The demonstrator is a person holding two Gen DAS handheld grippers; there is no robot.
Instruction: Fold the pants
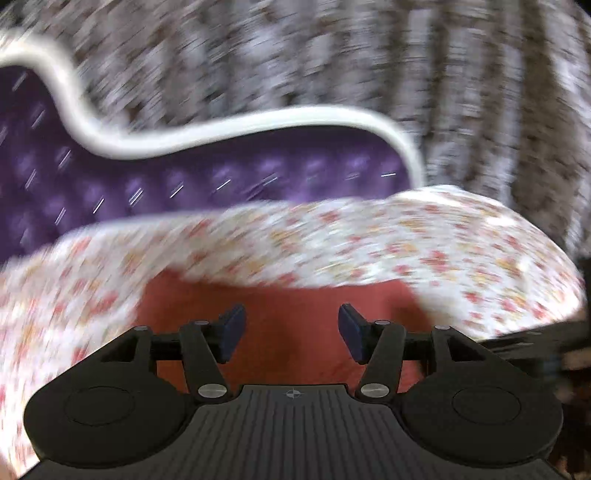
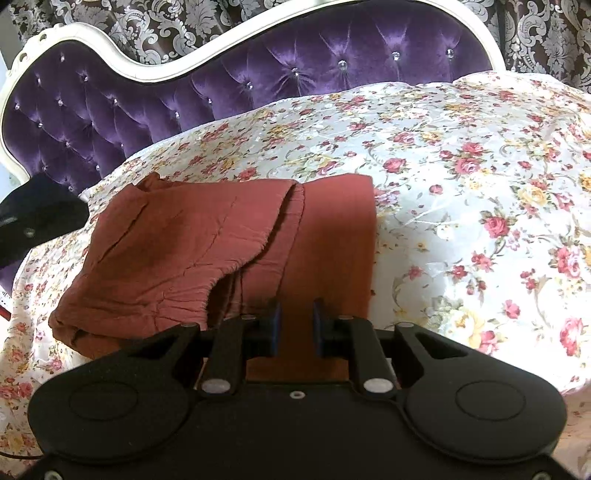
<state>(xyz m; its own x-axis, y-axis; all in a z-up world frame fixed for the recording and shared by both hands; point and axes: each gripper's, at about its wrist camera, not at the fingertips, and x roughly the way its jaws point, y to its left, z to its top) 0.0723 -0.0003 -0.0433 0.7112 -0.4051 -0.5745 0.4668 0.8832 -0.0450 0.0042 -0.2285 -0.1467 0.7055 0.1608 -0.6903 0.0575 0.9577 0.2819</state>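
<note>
The rust-red pants [image 2: 184, 240] lie partly folded on the floral bedspread [image 2: 461, 184], with one layer laid over a flat strip on the right. My right gripper [image 2: 296, 314] hovers over the near end of that strip. Its jaws stand a narrow gap apart, and I see no cloth pinched between the pads. The left wrist view is blurred by motion. There my left gripper [image 1: 291, 317] is open wide over the pants [image 1: 295, 291], with nothing between its fingers. A black shape [image 2: 37, 214] at the left edge of the right wrist view looks like the left gripper's body.
A purple tufted headboard [image 2: 258, 74] with a white curved frame [image 2: 122, 62] stands behind the bed. Patterned brown and silver curtains [image 2: 166, 26] hang beyond it. The bedspread [image 1: 406, 240] stretches right of the pants.
</note>
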